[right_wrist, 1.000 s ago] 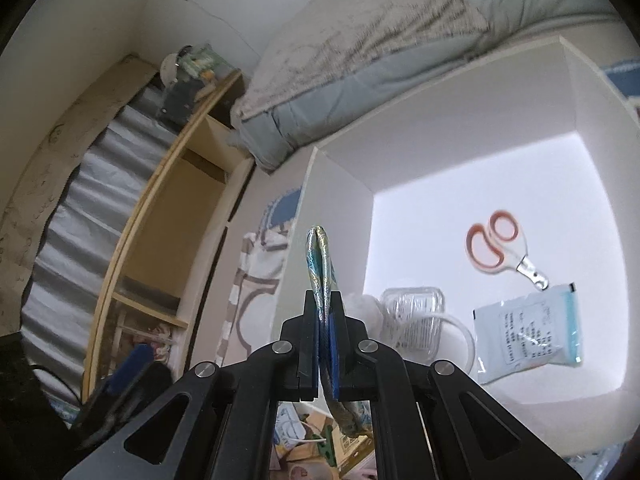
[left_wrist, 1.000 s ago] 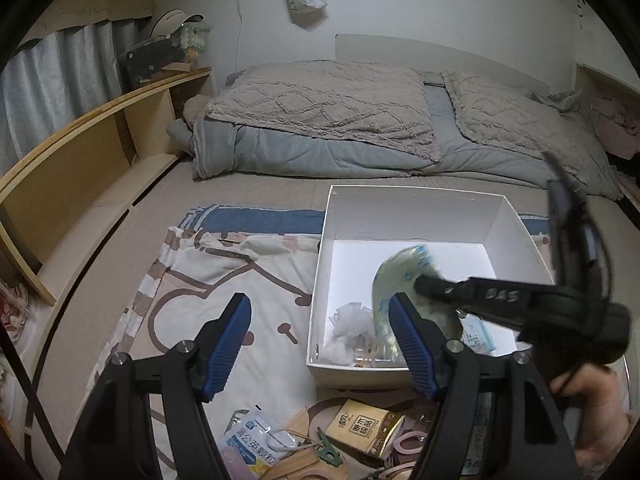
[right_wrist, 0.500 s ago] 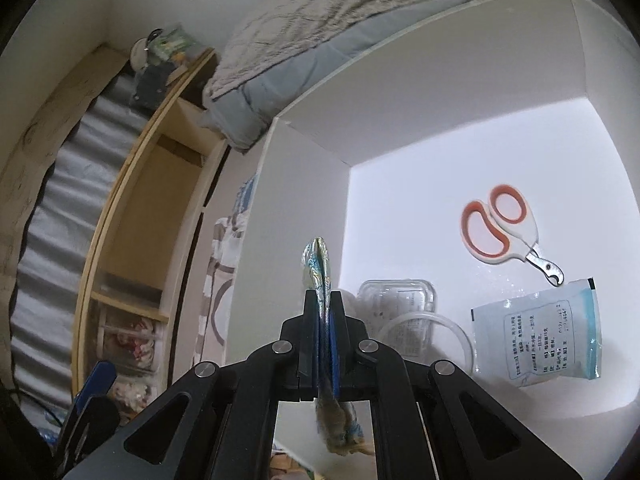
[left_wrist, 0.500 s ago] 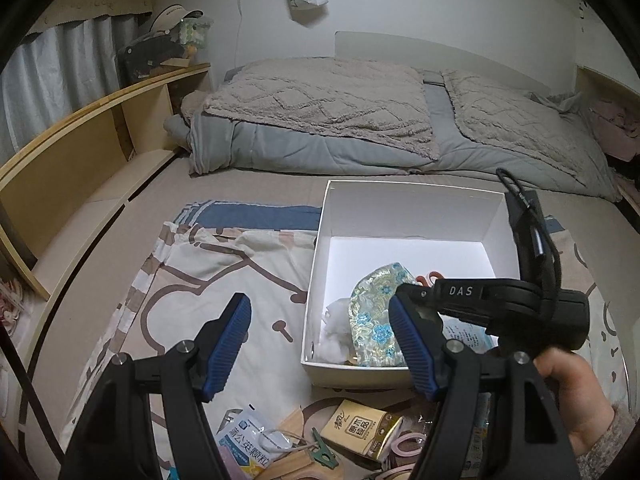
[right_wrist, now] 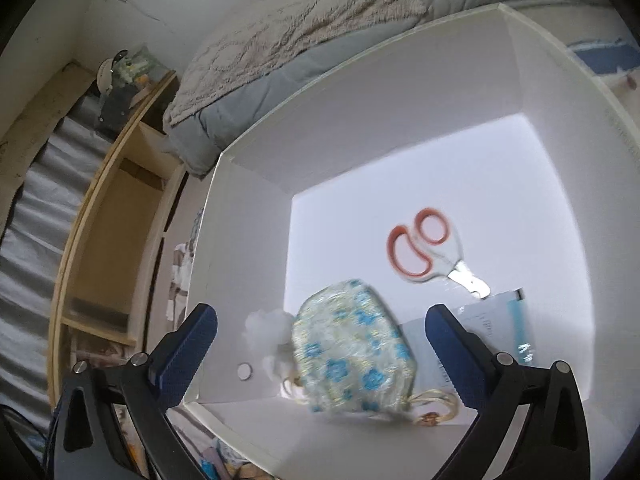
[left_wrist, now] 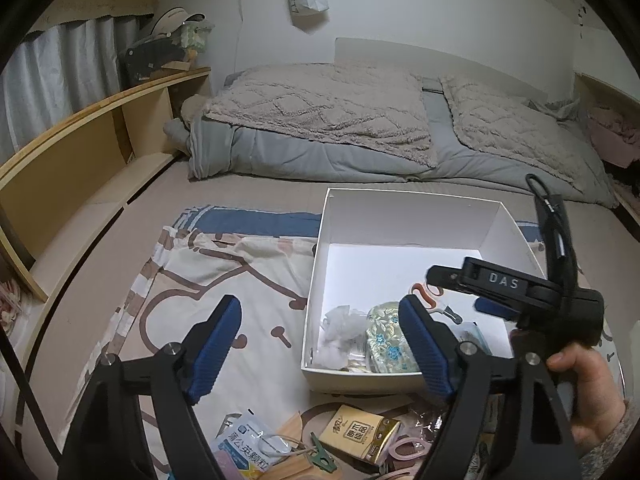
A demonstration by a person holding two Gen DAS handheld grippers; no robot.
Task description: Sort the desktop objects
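Observation:
A white box (left_wrist: 412,208) stands on a patterned cloth. Inside lies a flowered blue-and-gold pouch (right_wrist: 352,352), also seen in the left wrist view (left_wrist: 386,338), beside white wadding (left_wrist: 340,326), orange-handled scissors (right_wrist: 420,248) and a white sachet (right_wrist: 500,320). My right gripper (right_wrist: 320,340) is open just above the pouch, not touching it; in the left wrist view it hovers over the box's right side (left_wrist: 476,292). My left gripper (left_wrist: 320,344) is open and empty, in front of the box's near left corner.
In front of the box lie a yellow packet (left_wrist: 360,432), a blue-and-white sachet (left_wrist: 250,446), a green clip (left_wrist: 320,454) and pink rings (left_wrist: 404,448). A bed with grey bedding (left_wrist: 360,132) lies behind. A wooden shelf (left_wrist: 80,152) runs along the left.
My right gripper lowered the pouch into the box, then opened; the pouch now lies loose on the box floor. My left gripper stayed open and drew back slightly.

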